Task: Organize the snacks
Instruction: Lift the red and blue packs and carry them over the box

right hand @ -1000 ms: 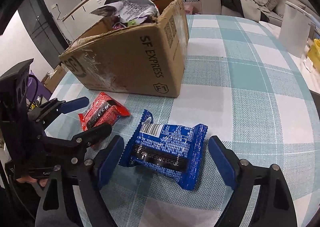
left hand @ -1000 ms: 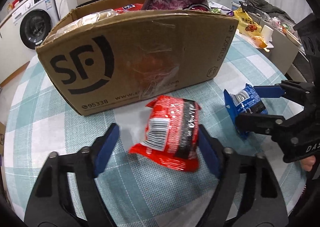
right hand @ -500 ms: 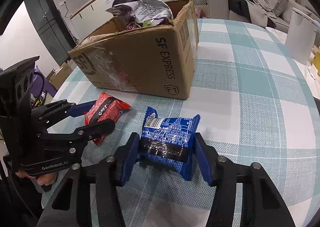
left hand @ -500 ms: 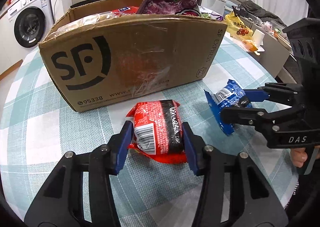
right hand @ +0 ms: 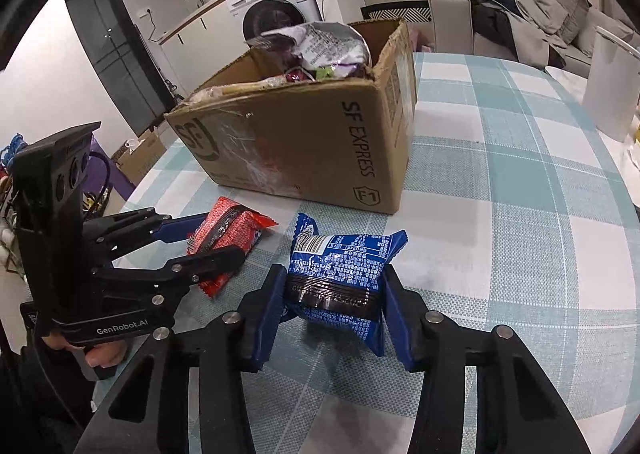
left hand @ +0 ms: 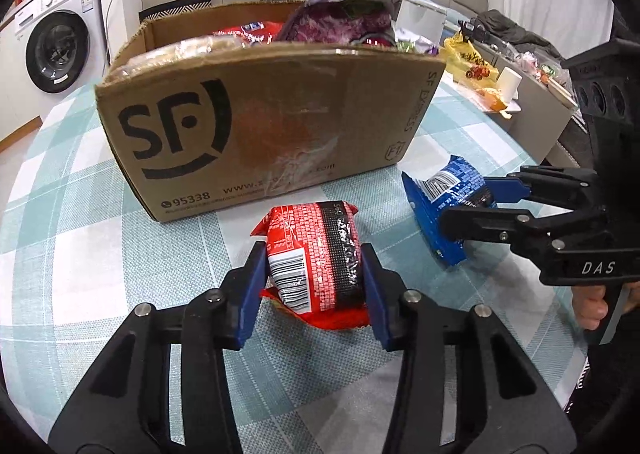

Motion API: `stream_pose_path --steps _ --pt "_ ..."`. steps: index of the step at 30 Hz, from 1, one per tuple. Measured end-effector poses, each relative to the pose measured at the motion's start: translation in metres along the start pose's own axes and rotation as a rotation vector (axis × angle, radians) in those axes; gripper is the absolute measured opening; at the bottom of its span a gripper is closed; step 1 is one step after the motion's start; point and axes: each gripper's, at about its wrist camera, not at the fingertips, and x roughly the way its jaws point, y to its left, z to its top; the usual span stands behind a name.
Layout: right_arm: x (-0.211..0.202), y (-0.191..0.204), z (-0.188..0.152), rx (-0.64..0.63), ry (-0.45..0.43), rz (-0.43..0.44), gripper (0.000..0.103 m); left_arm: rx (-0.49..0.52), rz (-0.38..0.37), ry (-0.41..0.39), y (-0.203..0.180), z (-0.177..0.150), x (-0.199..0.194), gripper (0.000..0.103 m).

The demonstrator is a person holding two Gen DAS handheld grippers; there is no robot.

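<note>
I'm seeing glossy, crinkled plastic film on the red snack pack [left hand: 316, 254] and blue snack pack [right hand: 340, 274]; matt brown cardboard box [left hand: 272, 122] with shiny tape, lower centre; woven checked cloth covers the tabletop [right hand: 520, 214]; matt black plastic fingers [left hand: 252, 286].

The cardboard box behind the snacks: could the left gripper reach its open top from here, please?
Probably yes. The left gripper, shut on the red packet, faces the cardboard box with bare tablecloth between; the top is open, though crowded.
</note>
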Motion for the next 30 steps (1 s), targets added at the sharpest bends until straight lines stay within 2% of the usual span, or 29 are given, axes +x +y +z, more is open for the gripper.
stream_pose_path --steps 16,27,30 --pt "-0.036 0.012 0.01 -0.005 -0.138 0.059 0.047 -0.003 -0.01 -0.136 0.007 0.007 -0.07 0.042" --pt "-0.059 0.022 0.014 -0.011 -0.22 0.072 0.047 -0.021 0.023 -0.218 0.02 0.015 -0.121 0.042" --pt "-0.067 0.025 0.017 -0.007 -0.248 0.077 0.047 -0.022 0.033 -0.234 0.017 0.021 -0.125 0.042"
